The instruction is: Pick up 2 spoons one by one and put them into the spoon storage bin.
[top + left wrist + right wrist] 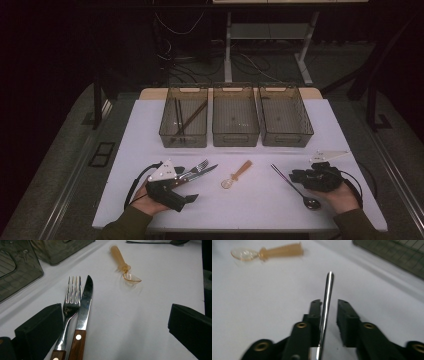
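Silver spoon (296,188), amber plastic spoon (236,176), wood-handled knife (81,322)

What stays hidden or cut off

In the right gripper view the metal spoon (326,302) runs out at the bottom edge, its bowl unseen, and whether the fingers (314,312) press its handle cannot be told; the amber spoon (268,252) there is blurred. The fork (68,312) and knife (82,315) handles are cropped at the left gripper view's bottom edge

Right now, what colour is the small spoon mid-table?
Translucent orange spoon; clearest in the left gripper view.
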`<action>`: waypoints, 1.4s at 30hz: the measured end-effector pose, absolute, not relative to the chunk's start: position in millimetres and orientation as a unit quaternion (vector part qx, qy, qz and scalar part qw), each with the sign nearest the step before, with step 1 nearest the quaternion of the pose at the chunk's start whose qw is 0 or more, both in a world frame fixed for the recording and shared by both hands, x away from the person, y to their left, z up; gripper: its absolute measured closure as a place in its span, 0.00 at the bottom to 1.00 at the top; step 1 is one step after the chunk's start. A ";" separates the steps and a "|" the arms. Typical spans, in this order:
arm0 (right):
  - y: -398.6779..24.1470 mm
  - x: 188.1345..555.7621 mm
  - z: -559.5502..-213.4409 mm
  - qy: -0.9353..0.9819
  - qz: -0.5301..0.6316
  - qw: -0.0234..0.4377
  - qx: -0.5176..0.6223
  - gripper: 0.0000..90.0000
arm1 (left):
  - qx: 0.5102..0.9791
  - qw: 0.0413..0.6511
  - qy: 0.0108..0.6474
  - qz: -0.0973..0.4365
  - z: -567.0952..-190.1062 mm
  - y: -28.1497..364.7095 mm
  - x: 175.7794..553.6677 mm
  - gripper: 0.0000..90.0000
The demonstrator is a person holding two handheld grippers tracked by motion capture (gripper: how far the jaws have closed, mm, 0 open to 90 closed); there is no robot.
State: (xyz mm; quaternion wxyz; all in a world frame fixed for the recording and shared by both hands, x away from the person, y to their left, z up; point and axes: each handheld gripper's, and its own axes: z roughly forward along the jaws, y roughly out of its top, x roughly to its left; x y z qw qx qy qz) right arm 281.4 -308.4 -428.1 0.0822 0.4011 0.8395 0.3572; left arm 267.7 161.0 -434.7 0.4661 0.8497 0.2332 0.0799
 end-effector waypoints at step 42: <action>-284.3 286.7 -441.7 0.874 0.320 0.058 0.362 1.00 | 0.851 0.466 0.229 0.076 -435.6 159.2 268.0 0.00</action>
